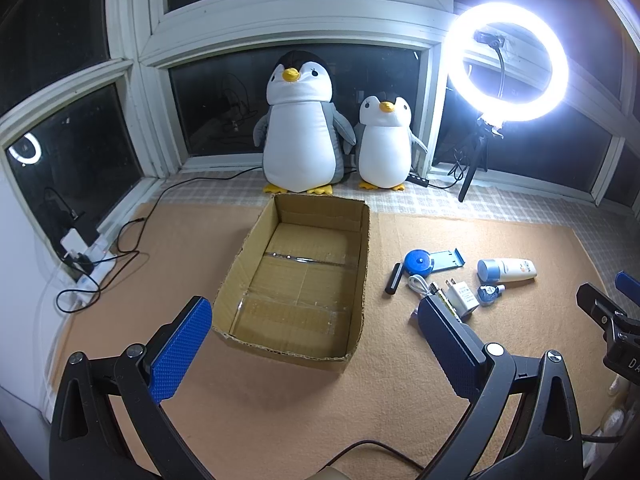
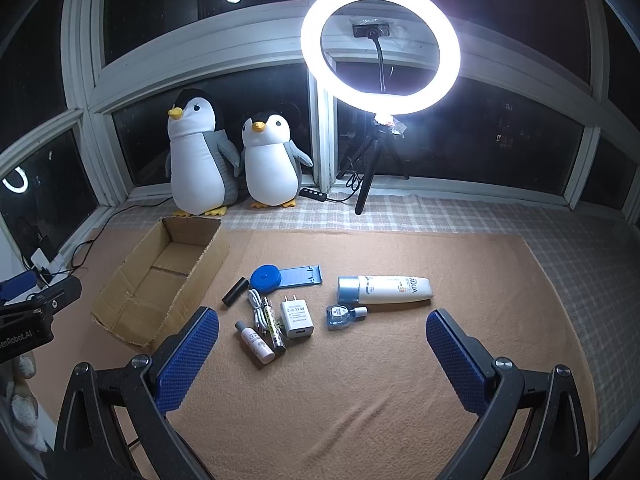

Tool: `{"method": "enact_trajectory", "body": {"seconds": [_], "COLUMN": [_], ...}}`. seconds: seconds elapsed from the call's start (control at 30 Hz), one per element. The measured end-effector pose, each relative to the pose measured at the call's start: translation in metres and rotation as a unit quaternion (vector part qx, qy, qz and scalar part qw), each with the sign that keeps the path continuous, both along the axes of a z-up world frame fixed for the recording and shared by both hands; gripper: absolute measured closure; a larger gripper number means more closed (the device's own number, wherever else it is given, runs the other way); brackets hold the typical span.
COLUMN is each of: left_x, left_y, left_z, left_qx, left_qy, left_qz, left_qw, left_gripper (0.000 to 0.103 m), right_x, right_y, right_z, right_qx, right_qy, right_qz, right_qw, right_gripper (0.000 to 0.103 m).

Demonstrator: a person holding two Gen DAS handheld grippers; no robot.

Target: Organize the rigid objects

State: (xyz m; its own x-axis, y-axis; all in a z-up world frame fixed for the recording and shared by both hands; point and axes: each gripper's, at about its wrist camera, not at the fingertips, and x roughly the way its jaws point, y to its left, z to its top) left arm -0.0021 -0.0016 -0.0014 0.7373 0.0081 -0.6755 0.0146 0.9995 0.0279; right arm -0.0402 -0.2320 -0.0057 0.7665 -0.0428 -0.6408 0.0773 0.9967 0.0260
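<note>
Nothing has gone into the cardboard box (image 1: 296, 276) yet: in the left wrist view it sits empty, and the left gripper (image 1: 316, 344) hovers before it, jaws spread, holding nothing. In the right wrist view, every small item, such as the sunscreen tube (image 2: 394, 289) and white charger (image 2: 296, 317), lies on the mat beside the box; the right gripper (image 2: 322, 348) hangs released above them.

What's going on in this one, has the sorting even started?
Not yet. A person holds two grippers, the left gripper and the right gripper, both open and empty above the orange mat. The cardboard box has nothing in it. The small items, among them a sunscreen tube, a charger plug and a round blue case, lie beside it.
</note>
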Motion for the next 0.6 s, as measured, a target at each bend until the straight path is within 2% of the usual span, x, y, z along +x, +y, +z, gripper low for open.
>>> {"method": "enact_trajectory", "body": {"seconds": [0.6], "left_x": [0.0001], "left_y": [-0.0032], "left_z": [-0.0018], "left_qx": [0.001], "left_qy": [0.003], "left_qz": [-0.002], "left_qw": [1.0], "left_gripper": [0.001], "right_x": [0.0003], "right_y": [0.0009], "right_z": [-0.0051], "right_qx": [0.002], "right_qy": [0.005], "right_qz": [0.001], "right_qw": [1.0], "right_gripper": [0.0]}}
